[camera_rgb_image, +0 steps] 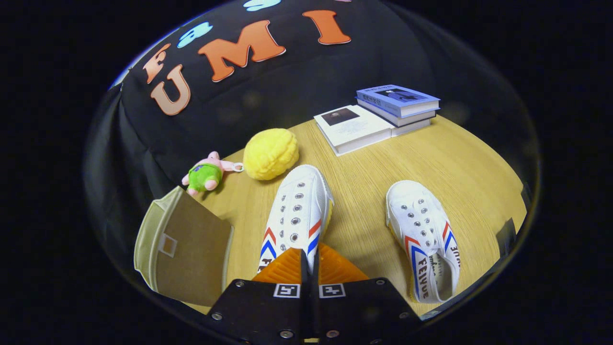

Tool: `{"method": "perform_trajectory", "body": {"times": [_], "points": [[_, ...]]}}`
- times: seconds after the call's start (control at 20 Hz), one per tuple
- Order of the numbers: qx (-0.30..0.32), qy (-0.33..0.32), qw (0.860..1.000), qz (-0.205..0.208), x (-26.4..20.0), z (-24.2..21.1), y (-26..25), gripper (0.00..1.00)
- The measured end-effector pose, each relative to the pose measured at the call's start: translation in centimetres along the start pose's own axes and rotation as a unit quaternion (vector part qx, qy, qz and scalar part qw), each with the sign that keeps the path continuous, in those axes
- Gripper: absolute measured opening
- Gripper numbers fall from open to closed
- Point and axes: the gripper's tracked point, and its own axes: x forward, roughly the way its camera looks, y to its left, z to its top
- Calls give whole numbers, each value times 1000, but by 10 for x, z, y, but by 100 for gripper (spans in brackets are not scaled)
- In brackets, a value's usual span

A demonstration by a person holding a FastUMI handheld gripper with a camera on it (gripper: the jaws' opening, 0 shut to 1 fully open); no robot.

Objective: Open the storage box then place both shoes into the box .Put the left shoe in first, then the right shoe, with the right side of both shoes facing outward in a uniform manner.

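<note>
My gripper [307, 255] is shut on the heel end of a white canvas shoe [297, 208] with red and blue stripes. The shoe's thin edge is pinched between the orange fingers [282, 269], and its toe points away toward the yellow plush. A second matching shoe [425, 235] lies flat on the wooden table to the right of the fingers, toe also pointing away. The khaki fabric storage box [184, 249] sits just left of the fingers, with a broad brown panel facing me; I cannot tell whether its inside is exposed.
Beyond the held shoe sit a yellow plush ball [270, 153] and a small pink and green toy [206, 176]. A white book [353, 127] and two stacked books [398, 101] lie at the far right of the table [378, 167].
</note>
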Motion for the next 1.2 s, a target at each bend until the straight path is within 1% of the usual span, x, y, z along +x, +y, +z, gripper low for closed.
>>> {"method": "perform_trajectory", "body": {"times": [0.25,0.35,0.5,0.6,0.7,0.9,1.05,1.2], "points": [[1,-47,997,60,-38,55,69,0],[4,-57,995,87,-50,68,103,0],[10,-64,990,126,-57,75,154,0],[5,-57,988,145,-57,69,184,0],[-15,-47,987,156,-58,61,209,0],[-36,-21,983,177,-50,29,259,0],[-54,-3,982,181,-41,5,284,0],[-68,4,982,176,-32,-14,302,0]]}}
